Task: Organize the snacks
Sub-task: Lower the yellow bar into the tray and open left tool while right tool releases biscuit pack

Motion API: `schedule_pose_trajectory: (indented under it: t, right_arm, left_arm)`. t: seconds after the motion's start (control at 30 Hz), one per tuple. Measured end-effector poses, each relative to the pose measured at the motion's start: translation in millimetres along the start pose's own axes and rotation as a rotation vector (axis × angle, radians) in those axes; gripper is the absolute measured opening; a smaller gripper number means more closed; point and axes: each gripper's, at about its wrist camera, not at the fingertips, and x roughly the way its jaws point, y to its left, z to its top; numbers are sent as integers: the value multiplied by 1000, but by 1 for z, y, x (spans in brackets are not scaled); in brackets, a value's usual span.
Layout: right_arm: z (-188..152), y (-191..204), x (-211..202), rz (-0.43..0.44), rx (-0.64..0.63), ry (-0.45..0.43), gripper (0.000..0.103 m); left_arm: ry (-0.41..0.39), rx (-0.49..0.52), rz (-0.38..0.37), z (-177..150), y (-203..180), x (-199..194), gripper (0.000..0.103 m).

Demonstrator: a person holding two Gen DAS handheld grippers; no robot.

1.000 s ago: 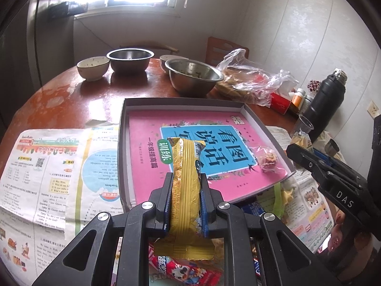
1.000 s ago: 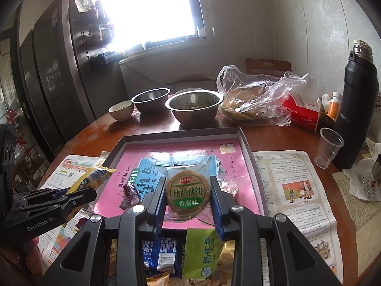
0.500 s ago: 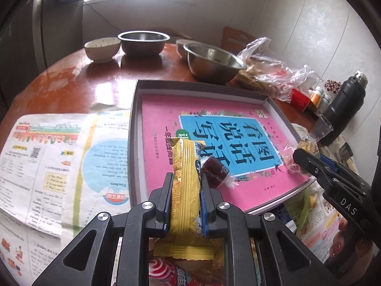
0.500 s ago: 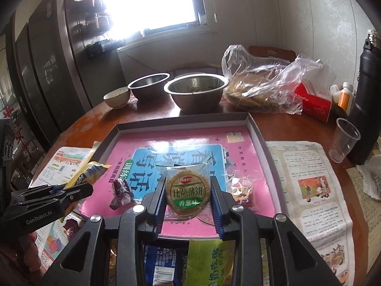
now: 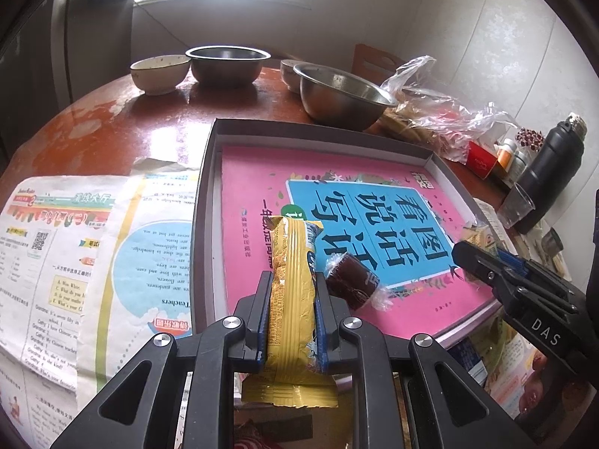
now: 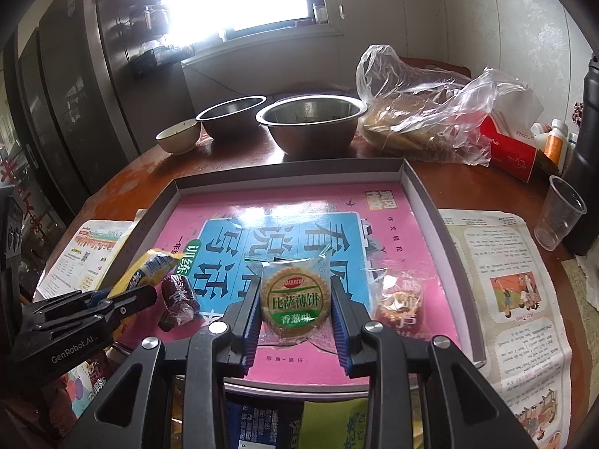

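My left gripper (image 5: pixel 292 280) is shut on a long yellow snack packet (image 5: pixel 292 299), held over the near left part of a grey box lid (image 5: pixel 204 187) lined with a pink book. A dark wrapped candy (image 5: pixel 352 280) lies on the book just right of the packet. My right gripper (image 6: pixel 295 292) is shut on a clear-wrapped round cracker (image 6: pixel 295 303) over the lid's near middle. In the right wrist view the left gripper (image 6: pixel 146 293) shows at the left with the yellow packet (image 6: pixel 149 267), the dark candy (image 6: pixel 179 295) beside it, and a clear-wrapped pastry (image 6: pixel 400 299) on the right.
Two steel bowls (image 6: pixel 310 119) (image 6: pixel 230 116) and a ceramic bowl (image 6: pixel 179 138) stand behind the lid, with a plastic bag of bread (image 6: pixel 419 116). A black flask (image 5: pixel 550 168) and a plastic cup (image 6: pixel 559 211) are at the right. Newspaper (image 5: pixel 75 247) flanks the lid; more snack packets (image 6: pixel 329 422) lie at the near edge.
Both grippers have sunk and moved forward over the lid with their snacks still held. The dark candy now lies close beside the left gripper's tip.
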Motion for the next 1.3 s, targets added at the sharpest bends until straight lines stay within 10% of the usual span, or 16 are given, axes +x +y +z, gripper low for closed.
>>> schedule_pose_trajectory:
  t: [1.3]
  right_arm:
    - [-13, -8, 18, -32, 33, 65, 34]
  left_arm:
    - [-1, 32, -1, -2, -9, 1, 23]
